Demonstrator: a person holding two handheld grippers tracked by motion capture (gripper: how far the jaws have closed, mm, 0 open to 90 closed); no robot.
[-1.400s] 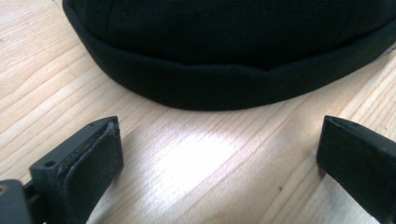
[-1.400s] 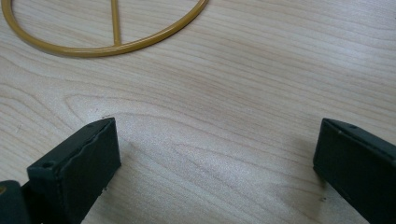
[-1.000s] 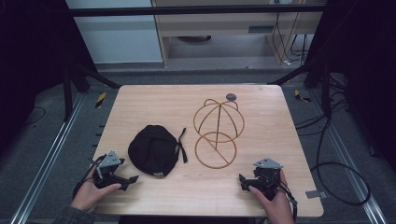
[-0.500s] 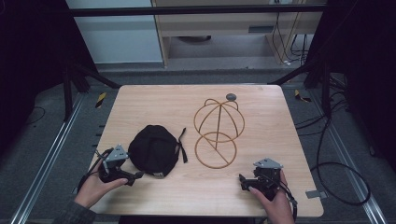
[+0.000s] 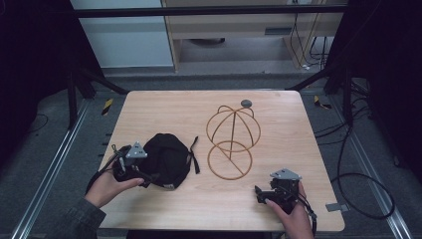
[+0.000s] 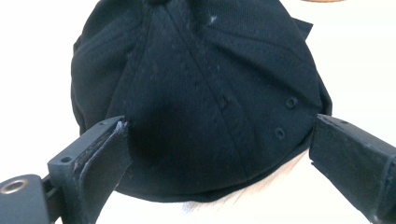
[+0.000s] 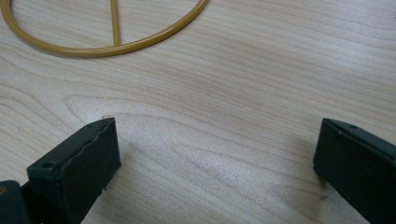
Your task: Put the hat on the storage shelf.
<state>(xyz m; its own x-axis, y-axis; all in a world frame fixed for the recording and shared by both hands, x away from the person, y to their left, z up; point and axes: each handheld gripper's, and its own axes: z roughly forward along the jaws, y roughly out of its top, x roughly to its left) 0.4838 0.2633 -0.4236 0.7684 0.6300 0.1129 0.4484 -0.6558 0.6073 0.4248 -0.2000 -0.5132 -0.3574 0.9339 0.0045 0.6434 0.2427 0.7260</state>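
Observation:
A black cap lies on the wooden table, left of centre. My left gripper is at the cap's near-left edge, open, its jaws set wide on either side of the cap's crown. Right of the cap stands a golden wire hat stand with a round base ring. My right gripper rests near the table's front right, open, above bare wood, with the stand's base ring just beyond it.
A small grey round disc lies on the table behind the wire stand. Black cap straps trail toward the stand. Cables run on the floor to the right of the table.
My left gripper has moved right and forward to the cap's edge, so that its jaws now straddle the cap. The right gripper has stayed put.

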